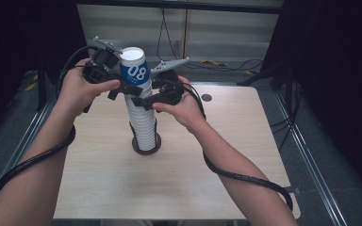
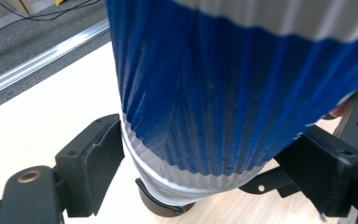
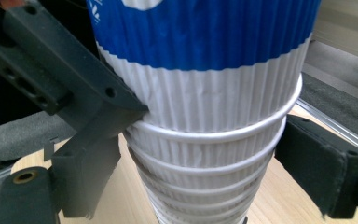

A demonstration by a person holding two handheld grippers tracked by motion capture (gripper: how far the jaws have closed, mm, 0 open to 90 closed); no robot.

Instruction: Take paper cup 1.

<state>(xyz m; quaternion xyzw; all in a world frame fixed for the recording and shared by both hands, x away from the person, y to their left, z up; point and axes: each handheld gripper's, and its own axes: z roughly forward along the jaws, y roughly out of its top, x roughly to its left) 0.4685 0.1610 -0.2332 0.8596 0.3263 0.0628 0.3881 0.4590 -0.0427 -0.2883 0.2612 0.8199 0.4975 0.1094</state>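
The left gripper (image 1: 122, 84) has its jaws clamped on either side of the top cup (image 1: 134, 70), a blue and white ribbed paper cup marked 08. That cup sits upside down at the head of a tall stack of cups (image 1: 143, 125), which stands on a dark round base (image 1: 146, 146) near the middle of the wooden table (image 1: 226, 155). Just below, the right gripper (image 1: 146, 101) has its jaws set around the white cups under the top one, touching the stack on one side at least
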